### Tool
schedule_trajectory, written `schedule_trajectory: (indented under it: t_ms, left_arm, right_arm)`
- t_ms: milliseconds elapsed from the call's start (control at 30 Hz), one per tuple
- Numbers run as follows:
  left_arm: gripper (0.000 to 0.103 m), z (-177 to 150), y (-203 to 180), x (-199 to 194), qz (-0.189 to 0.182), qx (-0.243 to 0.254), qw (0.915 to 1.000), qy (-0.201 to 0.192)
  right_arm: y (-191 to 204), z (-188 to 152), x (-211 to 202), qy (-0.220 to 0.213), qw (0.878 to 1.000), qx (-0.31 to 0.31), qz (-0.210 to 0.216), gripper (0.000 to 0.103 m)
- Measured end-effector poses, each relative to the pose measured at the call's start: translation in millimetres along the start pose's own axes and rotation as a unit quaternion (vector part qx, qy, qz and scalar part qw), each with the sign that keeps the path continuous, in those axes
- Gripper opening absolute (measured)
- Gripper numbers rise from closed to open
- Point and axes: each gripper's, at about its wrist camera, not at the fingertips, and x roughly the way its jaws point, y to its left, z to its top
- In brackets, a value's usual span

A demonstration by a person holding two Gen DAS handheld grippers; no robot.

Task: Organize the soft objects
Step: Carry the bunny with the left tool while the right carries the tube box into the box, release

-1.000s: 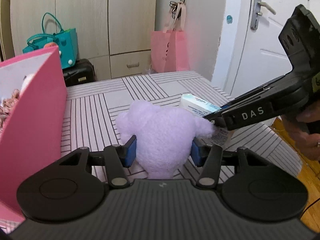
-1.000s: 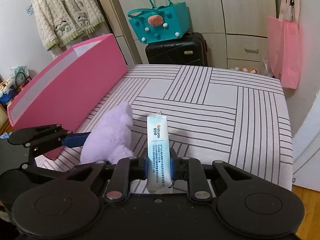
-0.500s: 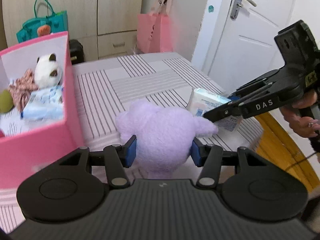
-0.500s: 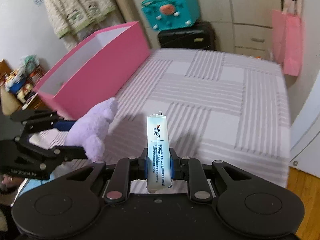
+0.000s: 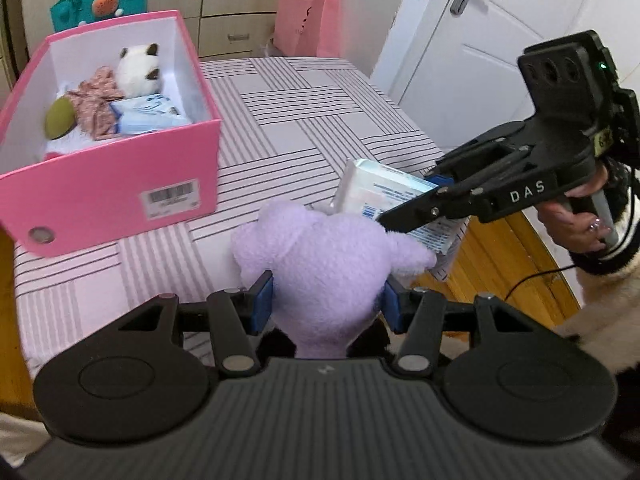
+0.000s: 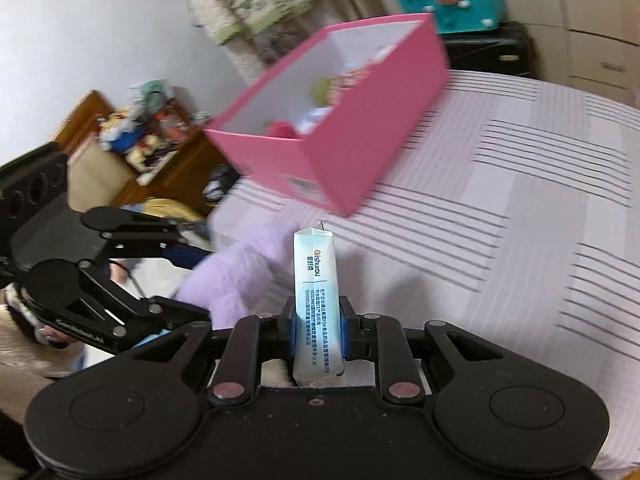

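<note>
Each wrist camera is sitting just behind its own tool, looking forward and down over the striped bed [image 5: 304, 120]. Both views are sharing the pink box [image 5: 108, 192] and the purple plush [image 6: 236, 276], seen from opposite sides.

The left gripper [image 5: 326, 300] is pointing forward, its blue-padded fingers [image 5: 262, 299] pressing in on a purple plush toy [image 5: 320, 264]. The right gripper [image 6: 318, 326] is reaching across from the right (a bare hand [image 5: 576, 220] is wrapping its handle), its fingers closing tightly on a slim tissue pack [image 6: 316, 300] standing upright between them
</note>
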Motion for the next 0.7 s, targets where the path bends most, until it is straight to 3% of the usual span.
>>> schedule_trajectory:
  t_ms: [167, 367, 533, 700]
  left_arm:
    - [0.053, 4.4, 16.5, -33.2, 0.014, -0.008, 0.9993, -0.033]
    - [0.053, 26.4, 41.0, -61.2, 0.056, -0.003, 0.9933, -0.101]
    - [0.054, 62.1, 70.4, -67.4, 0.069, -0.017, 0.9863, -0.149]
    - [0.054, 90.8, 103.1, -40.2, 0.112, -0.038, 0.9789, -0.167]
  right_arm:
    - [24.7, 20.6, 8.8, -0.008, 1.0, -0.007, 0.029, 0.023]
    - [49.4, 67.2, 8.6, -0.057, 0.997, -0.042, 0.03, 0.023]
    - [63.2, 109.3, 21.2, -0.111, 0.991, -0.068, -0.002, 0.023]
    - [58.2, 145.5, 39.7, -0.147, 0.984, -0.076, -0.064, 0.023]
